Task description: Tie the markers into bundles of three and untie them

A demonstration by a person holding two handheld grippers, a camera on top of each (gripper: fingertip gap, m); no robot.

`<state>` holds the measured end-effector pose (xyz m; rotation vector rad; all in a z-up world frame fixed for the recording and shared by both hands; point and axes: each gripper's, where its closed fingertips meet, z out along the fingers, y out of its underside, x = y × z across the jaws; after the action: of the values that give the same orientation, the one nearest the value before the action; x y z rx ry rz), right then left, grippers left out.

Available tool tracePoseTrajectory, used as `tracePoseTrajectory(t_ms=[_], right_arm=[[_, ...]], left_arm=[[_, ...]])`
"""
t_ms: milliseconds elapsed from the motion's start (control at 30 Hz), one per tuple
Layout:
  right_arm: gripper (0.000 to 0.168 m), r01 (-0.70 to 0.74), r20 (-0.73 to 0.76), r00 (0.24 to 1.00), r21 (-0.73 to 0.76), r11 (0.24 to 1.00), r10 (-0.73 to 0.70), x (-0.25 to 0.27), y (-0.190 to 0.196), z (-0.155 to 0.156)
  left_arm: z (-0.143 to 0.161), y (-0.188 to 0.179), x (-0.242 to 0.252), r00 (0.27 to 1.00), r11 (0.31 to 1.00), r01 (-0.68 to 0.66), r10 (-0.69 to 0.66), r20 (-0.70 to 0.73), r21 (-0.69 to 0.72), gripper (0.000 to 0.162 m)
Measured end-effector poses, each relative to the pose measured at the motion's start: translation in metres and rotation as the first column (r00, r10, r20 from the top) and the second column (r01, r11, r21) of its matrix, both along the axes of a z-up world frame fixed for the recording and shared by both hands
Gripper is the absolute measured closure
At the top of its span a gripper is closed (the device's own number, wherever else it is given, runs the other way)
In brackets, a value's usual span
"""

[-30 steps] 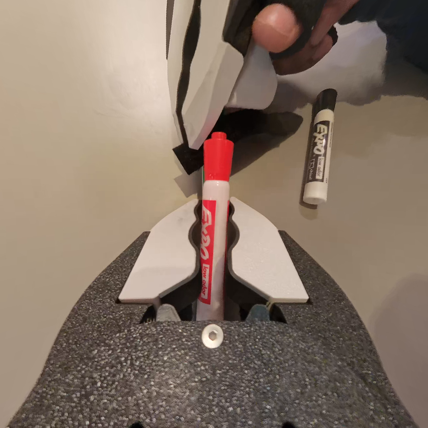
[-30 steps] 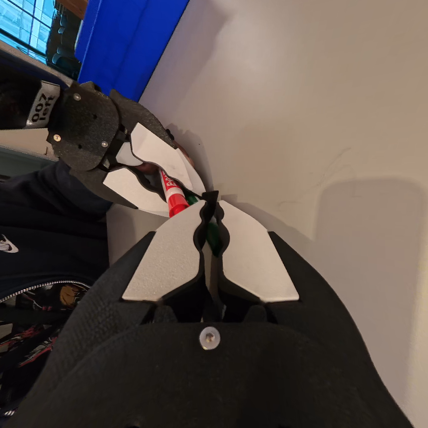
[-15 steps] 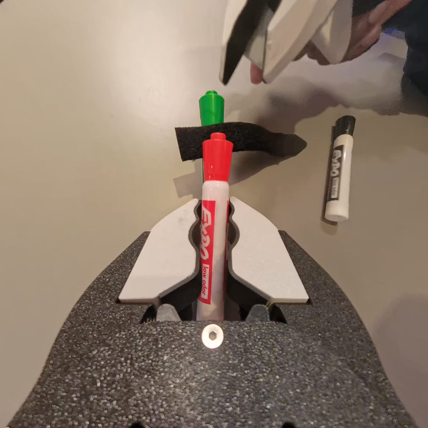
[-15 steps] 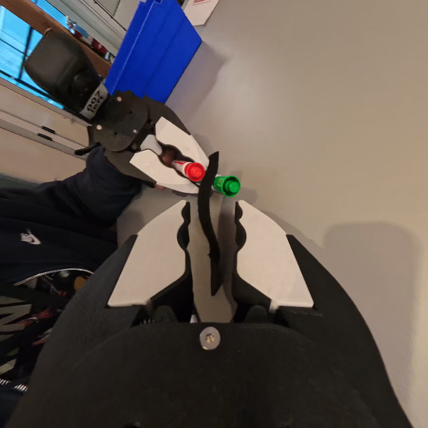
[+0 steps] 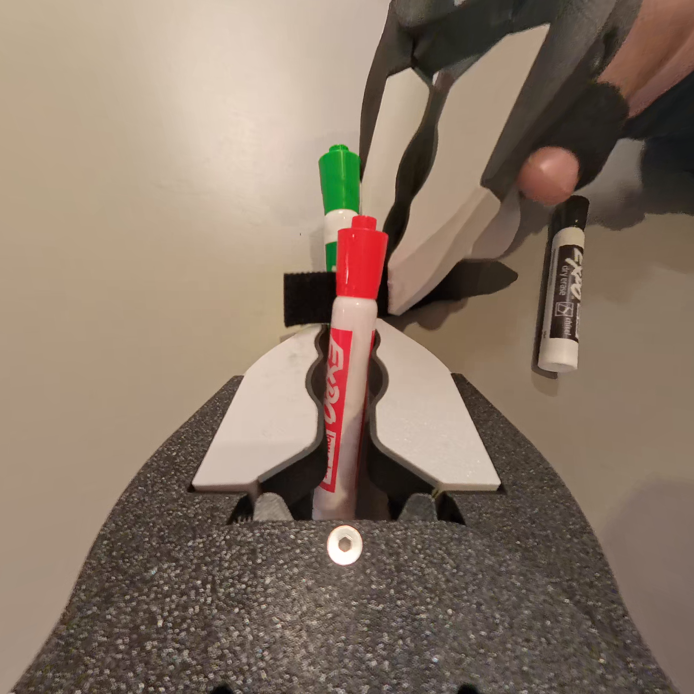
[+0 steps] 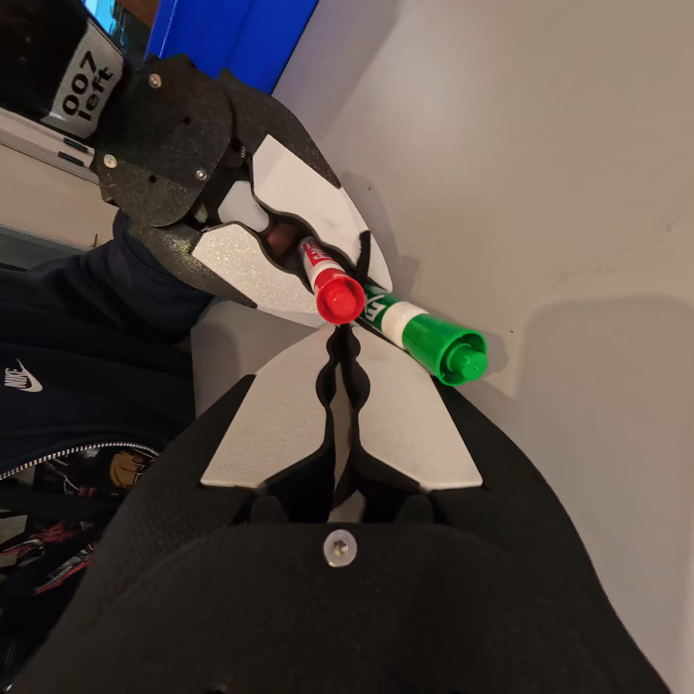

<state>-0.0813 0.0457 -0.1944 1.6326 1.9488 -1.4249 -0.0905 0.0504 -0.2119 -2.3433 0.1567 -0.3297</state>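
Note:
My left gripper is shut on a red marker that points forward, cap out. A green marker lies along it, just under and behind, reaching farther out. A black strap runs across under both markers, just past my left fingertips. My right gripper comes down from the upper right, its tips at the strap beside the red cap. In the right wrist view, the right gripper has its jaws pressed together at the strap, below the red marker and green marker. A black marker lies loose on the table.
The beige table stretches to the left of the markers. A hand with a bare thumb holds the right gripper above the black marker. A blue box stands at the table's far end. A person's dark sleeve sits behind the left gripper. The tips of both grippers are at nearly the same place.
The right gripper let go of the strap and lifted away half a second ago. It has come back down and shut at the strap beside the red cap. The left gripper kept its hold.

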Motion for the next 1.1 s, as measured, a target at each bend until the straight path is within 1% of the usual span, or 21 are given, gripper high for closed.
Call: tracePoseTrajectory(t_ms=[67, 167, 267, 333, 400, 467, 500, 533, 567, 600, 633, 667, 733, 767, 800, 833, 900, 933, 1000, 1100], right_arm=[[0.167, 0.003, 0.007, 1.000, -0.018, 1.000, -0.003, -0.002, -0.003, -0.001], [0.166, -0.006, 0.022, 1.000, -0.053, 0.999, 0.008, -0.001, -0.002, -0.001], [0.152, -0.015, 0.023, 1.000, -0.048, 0.999, 0.016, 0.000, 0.003, -0.002], [0.141, -0.002, -0.004, 1.000, -0.005, 1.000, 0.002, 0.000, 0.014, 0.001], [0.137, -0.004, -0.053, 0.999, 0.069, 0.998, 0.008, 0.004, 0.031, 0.005], [0.135, -0.063, -0.139, 0.986, 0.170, 0.983, 0.087, 0.018, 0.043, 0.015], [0.132, -0.112, -0.185, 0.969, 0.251, 0.961, 0.161, 0.029, 0.047, 0.018], [0.128, -0.176, -0.218, 0.940, 0.346, 0.922, 0.261, 0.044, 0.049, 0.019], [0.126, -0.245, -0.240, 0.895, 0.442, 0.863, 0.376, 0.060, 0.047, 0.018], [0.124, -0.300, -0.240, 0.844, 0.528, 0.794, 0.479, 0.077, 0.044, 0.014], [0.123, -0.341, -0.216, 0.806, 0.591, 0.731, 0.551, 0.091, 0.040, 0.009], [0.123, -0.369, -0.186, 0.785, 0.628, 0.686, 0.591, 0.101, 0.035, 0.002], [0.127, -0.378, -0.141, 0.772, 0.683, 0.625, 0.620, 0.111, 0.029, -0.017], [0.133, -0.372, -0.118, 0.771, 0.714, 0.592, 0.626, 0.114, 0.029, -0.028], [0.151, -0.354, -0.147, 0.768, 0.715, 0.604, 0.624, 0.115, 0.025, -0.029], [0.151, -0.348, -0.181, 0.750, 0.710, 0.612, 0.637, 0.118, 0.021, -0.026], [0.151, -0.341, -0.177, 0.698, 0.770, 0.539, 0.694, 0.125, 0.028, -0.028], [0.151, -0.330, -0.170, 0.692, 0.790, 0.517, 0.702, 0.126, 0.035, -0.028], [0.151, -0.323, -0.146, 0.719, 0.796, 0.513, 0.680, 0.126, 0.051, -0.028], [0.151, -0.298, -0.162, 0.693, 0.823, 0.484, 0.702, 0.127, 0.066, -0.027]], left_arm=[[-0.001, -0.001, -0.002, 1.000, 1.000, -0.006, 0.006, -0.006, -0.006, 0.143], [-0.001, -0.001, -0.002, 1.000, 1.000, -0.008, 0.009, 0.024, -0.005, 0.143], [0.001, 0.000, -0.002, 0.999, 1.000, -0.015, 0.014, 0.053, 0.008, 0.143], [0.002, 0.001, -0.003, 0.997, 1.000, -0.020, 0.019, 0.071, 0.016, 0.143], [0.004, 0.001, -0.004, 0.996, 0.999, -0.026, 0.024, 0.091, 0.023, 0.143], [0.005, 0.001, -0.006, 0.994, 0.999, -0.034, 0.031, 0.102, 0.028, 0.143], [0.005, 0.001, -0.007, 0.993, 0.999, -0.039, 0.036, 0.108, 0.031, 0.143], [0.005, 0.001, -0.008, 0.993, 0.999, -0.044, 0.040, 0.113, 0.033, 0.143], [0.006, 0.001, -0.010, 0.992, 0.998, -0.051, 0.046, 0.118, 0.035, 0.143], [0.005, 0.001, -0.012, 0.991, 0.998, -0.057, 0.053, 0.122, 0.034, 0.143], [0.005, 0.001, -0.014, 0.991, 0.997, -0.063, 0.059, 0.123, 0.034, 0.143], [0.005, 0.001, -0.016, 0.990, 0.997, -0.070, 0.066, 0.127, 0.034, 0.143], [0.005, 0.001, -0.019, 0.989, 0.996, -0.081, 0.075, 0.131, 0.038, 0.143], [0.005, 0.000, -0.021, 0.989, 0.996, -0.086, 0.081, 0.127, 0.036, 0.143], [0.005, 0.000, -0.023, 0.988, 0.995, -0.090, 0.085, 0.126, 0.035, 0.143], [0.005, 0.000, -0.023, 0.988, 0.995, -0.091, 0.086, 0.128, 0.036, 0.143], [0.005, 0.000, -0.023, 0.988, 0.995, -0.088, 0.082, 0.129, 0.037, 0.143], [0.004, 0.000, -0.022, 0.989, 0.996, -0.085, 0.080, 0.126, 0.034, 0.143], [0.004, 0.000, -0.022, 0.990, 0.996, -0.080, 0.076, 0.116, 0.032, 0.143], [0.003, 0.000, -0.021, 0.990, 0.996, -0.079, 0.074, 0.116, 0.033, 0.143]])
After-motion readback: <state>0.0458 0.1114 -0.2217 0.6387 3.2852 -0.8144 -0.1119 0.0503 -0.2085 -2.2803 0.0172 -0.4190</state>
